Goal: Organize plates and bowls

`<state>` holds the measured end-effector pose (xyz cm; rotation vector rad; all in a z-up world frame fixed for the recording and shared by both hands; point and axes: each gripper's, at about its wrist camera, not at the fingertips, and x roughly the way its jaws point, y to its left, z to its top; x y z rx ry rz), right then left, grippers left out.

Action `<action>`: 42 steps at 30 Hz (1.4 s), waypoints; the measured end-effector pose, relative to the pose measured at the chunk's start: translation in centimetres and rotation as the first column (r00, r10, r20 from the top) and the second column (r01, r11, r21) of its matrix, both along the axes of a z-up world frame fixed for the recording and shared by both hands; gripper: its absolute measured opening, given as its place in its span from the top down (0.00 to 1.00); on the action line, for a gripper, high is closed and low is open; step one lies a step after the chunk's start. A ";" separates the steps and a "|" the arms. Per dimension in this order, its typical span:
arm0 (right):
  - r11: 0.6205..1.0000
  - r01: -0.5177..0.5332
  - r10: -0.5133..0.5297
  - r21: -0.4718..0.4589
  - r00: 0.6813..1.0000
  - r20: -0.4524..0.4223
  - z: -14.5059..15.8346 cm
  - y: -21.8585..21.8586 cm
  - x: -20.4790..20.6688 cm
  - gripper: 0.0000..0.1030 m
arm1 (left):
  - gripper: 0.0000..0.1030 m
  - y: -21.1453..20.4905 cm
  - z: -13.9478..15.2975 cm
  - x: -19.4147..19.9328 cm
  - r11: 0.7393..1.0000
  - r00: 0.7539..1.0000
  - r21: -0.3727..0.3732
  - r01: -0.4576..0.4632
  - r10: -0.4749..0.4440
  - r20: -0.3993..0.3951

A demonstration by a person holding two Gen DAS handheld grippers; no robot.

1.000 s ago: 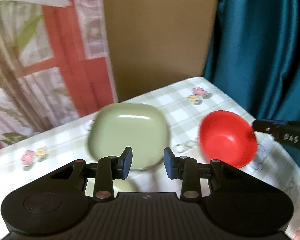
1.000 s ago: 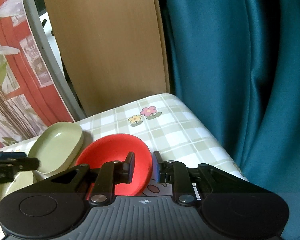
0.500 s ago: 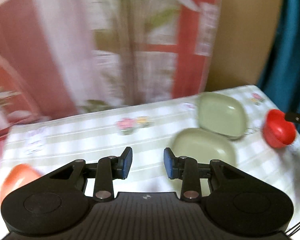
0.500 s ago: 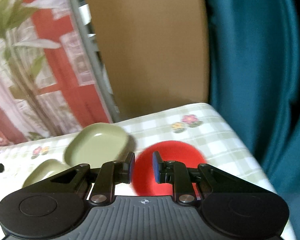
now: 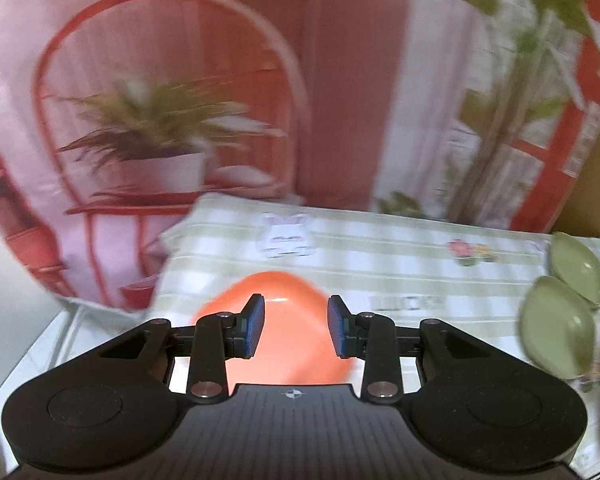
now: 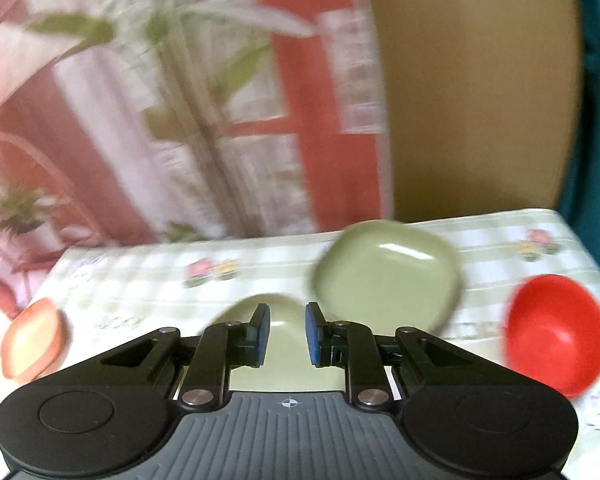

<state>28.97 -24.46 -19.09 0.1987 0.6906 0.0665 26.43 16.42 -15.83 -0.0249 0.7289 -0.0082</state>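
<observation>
My left gripper [image 5: 296, 320] is open and empty, hovering just over an orange bowl [image 5: 276, 332] near the table's left end. Two pale green plates [image 5: 556, 328] lie far to its right. My right gripper [image 6: 286, 328] has only a narrow gap between its pads, with nothing in it. It hangs over the nearer green plate [image 6: 278, 316], whose front is hidden by the gripper. A second, squarish green plate [image 6: 384, 276] lies just beyond. A red bowl [image 6: 556, 336] rests on the table at the right, apart from both grippers. The orange bowl [image 6: 32, 336] shows at the far left.
A green checked tablecloth [image 5: 380, 256] with flower and rabbit prints covers the table. Its left edge drops off close to the orange bowl. A printed backdrop [image 5: 180, 80] with plants hangs behind, and a wooden board [image 6: 480, 100] and a teal curtain stand at the right.
Both grippers swept left along the table. The left went from the green plates to above the orange bowl. The right left the red bowl behind and now hangs over the green plates.
</observation>
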 end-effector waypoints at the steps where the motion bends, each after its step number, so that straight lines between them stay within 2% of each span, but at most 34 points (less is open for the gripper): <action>1: 1.000 -0.022 0.022 -0.008 1.000 0.000 0.0 1.2 0.4 0.81 | 0.64 1.0 -0.2 -0.1 1.000 1.000 0.005 -0.014 0.014 0.003; 7: 0.992 -0.123 0.123 -0.016 0.992 -0.032 -0.3 8.5 3.3 0.81 | 0.63 6.0 -1.6 -0.3 0.997 0.997 0.014 -0.081 0.081 0.006; 15: 0.978 -0.208 0.207 -0.014 0.977 -0.051 -0.5 15.7 6.4 0.81 | 0.63 9.7 -4.9 0.4 0.989 0.991 -0.063 -0.132 0.132 -0.007; 23: 0.963 -0.269 0.267 -0.028 0.962 -0.061 -0.8 19.8 7.1 0.81 | 0.63 10.5 -6.7 2.1 0.984 0.990 -0.104 -0.143 0.142 -0.014; 28: 0.954 -0.299 0.294 -0.033 0.950 -0.101 -2.1 21.5 7.7 0.80 | 0.62 10.6 -7.7 2.9 0.980 0.988 -0.127 -0.154 0.151 -0.026; 34: 0.949 -0.315 0.315 0.022 0.940 -0.133 -3.2 24.6 9.3 0.80 | 0.62 10.5 -8.5 3.6 0.978 0.983 -0.100 -0.181 0.179 -0.032; 42: 0.928 -0.374 0.369 0.005 0.914 -0.171 -4.8 28.4 10.2 0.80 | 0.62 10.2 -9.7 4.5 0.980 0.984 -0.099 -0.174 0.169 -0.055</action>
